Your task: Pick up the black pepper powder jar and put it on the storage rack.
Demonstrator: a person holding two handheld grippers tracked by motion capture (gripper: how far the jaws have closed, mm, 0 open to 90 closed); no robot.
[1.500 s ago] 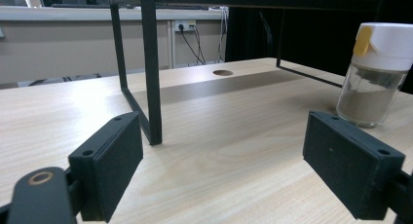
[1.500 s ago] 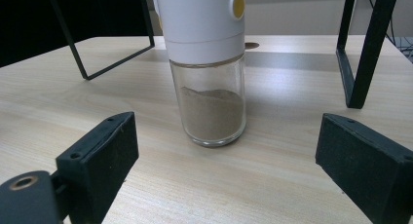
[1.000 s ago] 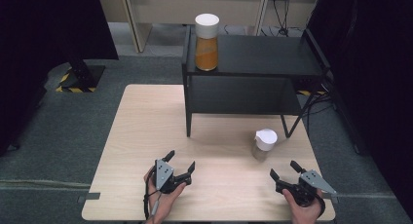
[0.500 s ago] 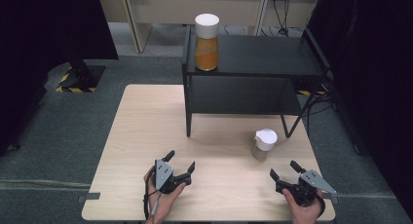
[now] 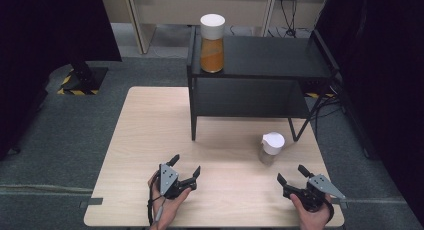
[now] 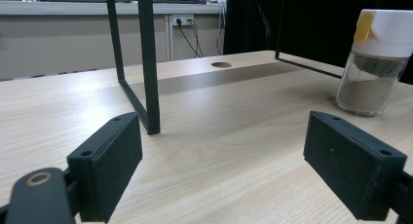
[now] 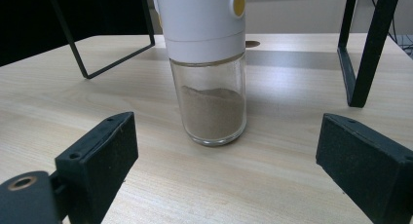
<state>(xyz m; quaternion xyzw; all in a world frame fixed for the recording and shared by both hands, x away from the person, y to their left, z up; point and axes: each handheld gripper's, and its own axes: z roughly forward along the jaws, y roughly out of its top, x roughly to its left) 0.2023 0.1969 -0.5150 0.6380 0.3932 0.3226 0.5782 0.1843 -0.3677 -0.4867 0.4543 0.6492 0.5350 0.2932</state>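
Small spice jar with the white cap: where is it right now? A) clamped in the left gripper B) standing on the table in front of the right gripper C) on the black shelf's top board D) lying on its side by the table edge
B: the small spice jar stands upright on the table, ahead of the open right gripper, touching neither gripper.

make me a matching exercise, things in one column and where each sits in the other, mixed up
Things:
1. small jar of brown powder
2. tall jar of orange powder
3. left gripper
4. right gripper

Places:
a. on top of the black shelf
b. near edge of the table, at its right corner
c. on the table by the shelf's front right leg
d. near edge of the table, left of centre

Pairs: 1-c, 2-a, 3-d, 4-b
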